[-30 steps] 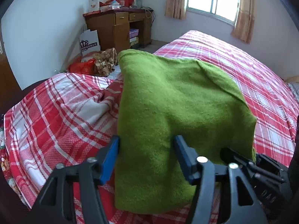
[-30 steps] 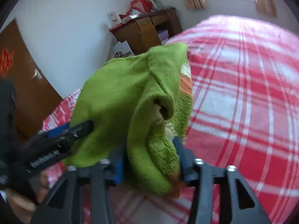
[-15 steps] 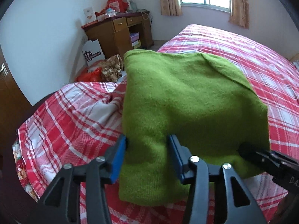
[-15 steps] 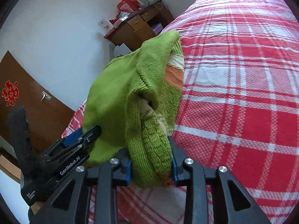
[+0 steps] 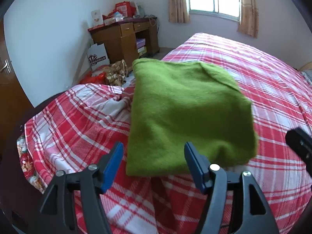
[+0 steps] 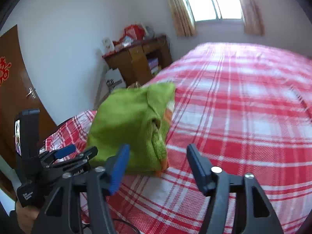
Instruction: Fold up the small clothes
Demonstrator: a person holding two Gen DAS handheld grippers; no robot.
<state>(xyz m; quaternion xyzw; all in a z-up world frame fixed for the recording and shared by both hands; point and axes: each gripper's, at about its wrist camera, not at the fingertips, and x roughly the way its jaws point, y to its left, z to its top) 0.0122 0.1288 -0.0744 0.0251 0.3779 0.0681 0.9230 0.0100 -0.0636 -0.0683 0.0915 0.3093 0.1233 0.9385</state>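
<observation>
Both tools, left [image 5: 154,165] & right [image 6: 158,167], opening, empty; folded green sweater [image 5: 185,117] just ahead on bed [image 5: 273,78].

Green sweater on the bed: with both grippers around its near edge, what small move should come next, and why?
Probably draw both grippers straight back, clear of the cloth. The green sweater lies folded on the plaid bedspread; the left gripper and right gripper are opening, pads off the knit, so nothing is held and the fold looks finished.
</observation>
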